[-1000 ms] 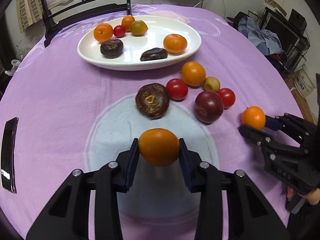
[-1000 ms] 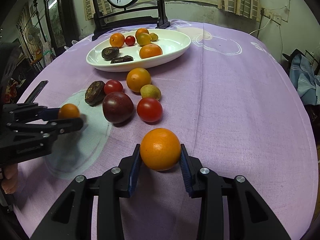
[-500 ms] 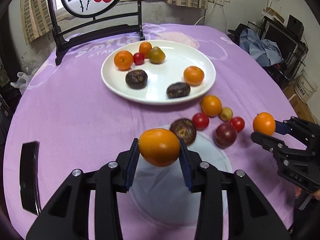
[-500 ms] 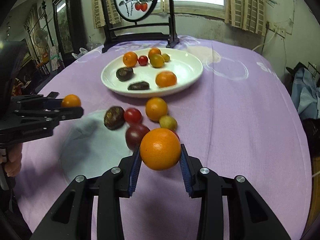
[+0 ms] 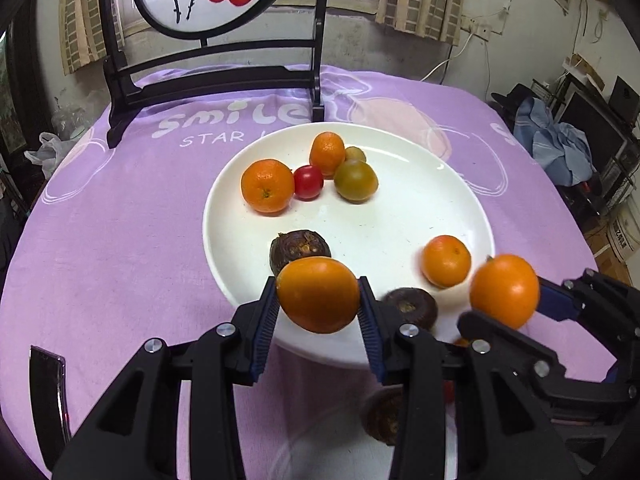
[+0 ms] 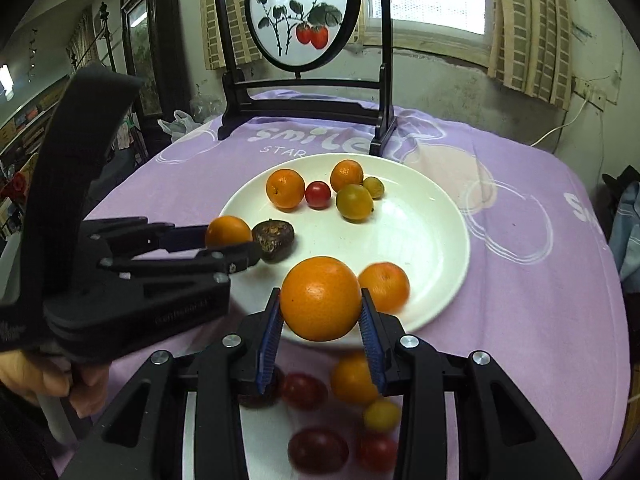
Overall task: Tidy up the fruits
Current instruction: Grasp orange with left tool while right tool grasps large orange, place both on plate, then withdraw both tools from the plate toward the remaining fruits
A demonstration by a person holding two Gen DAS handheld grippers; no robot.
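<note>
Nearest the left wrist camera, the left gripper (image 5: 319, 314) has its jaws clamped on an orange fruit (image 5: 318, 294), held in the air over the near rim of the white plate (image 5: 460, 200). At about 3 o'clock from it the right gripper (image 5: 505, 308) comes in from the side, jaws closed around a second orange (image 5: 504, 290), at the plate's near right edge.

Under both grippers the bench is draped in a purple cloth (image 5: 120, 240) with a pale round patch (image 6: 260, 452) nearest the camera. On that patch, in the right wrist view, loose fruit lies blurred: red tomatoes (image 6: 318, 450), an orange one (image 6: 352, 378) and a small yellow one (image 6: 382, 414).

The plate sits further out at 12 o'clock. It carries three oranges, a red tomato (image 5: 308, 182), a green-yellow fruit (image 5: 355, 181) and two dark wrinkled fruits (image 5: 298, 248).

Beyond the plate the cloth reads "smile" and "STAR" in white (image 5: 236, 120). At the far edge stands a dark wooden frame (image 5: 216, 76) with a round painted panel of red fruit (image 6: 302, 12). Behind it are a rough wall, a window with straw-coloured curtains (image 6: 528, 28), and, at 2 o'clock, heaped blue clothing (image 5: 556, 148)
</note>
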